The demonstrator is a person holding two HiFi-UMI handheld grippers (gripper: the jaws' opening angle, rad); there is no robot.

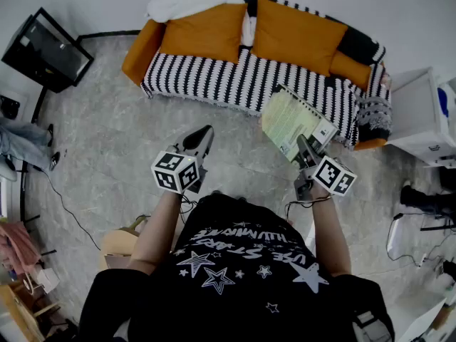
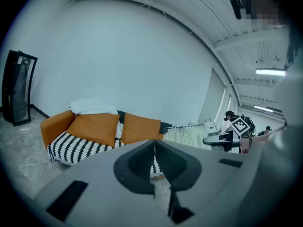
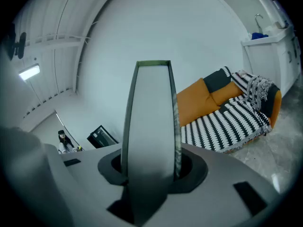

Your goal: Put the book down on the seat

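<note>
- 1 sofa (image 1: 140,48) with orange arms stands against the wall; its seat (image 1: 214,80) is under a black and white striped cover.
- 2 large orange cushions (image 1: 203,30) lean on the back of the sofa. 1 smaller orange cushion (image 1: 349,68) and 1 black cushion (image 1: 360,45) lie at the sofa's right end.
- 1 white blanket (image 1: 192,2) lies on top of the sofa's back, at its left end.
- 1 book (image 1: 288,118), spiral-bound with a pale green page facing up, is held in the air, tilted. In the head view it overlaps the front edge of the sofa's right half, so it does not lie flat on the seat.
- 2 grippers are in front of the sofa, 1 in each of the person's hands.
- The right gripper (image 1: 305,147) has its jaws clenched on the near edge of the book. In the right gripper view the book stands upright between the 2 jaws.
- The left gripper (image 1: 202,138) is before the middle of the sofa, well apart from the book. Its jaws are pressed together and hold nothing.
- 1 black screen (image 1: 46,48) stands on the floor to the left of the sofa.
- 1 white cabinet (image 1: 424,116) stands just to the right of the sofa.
</note>
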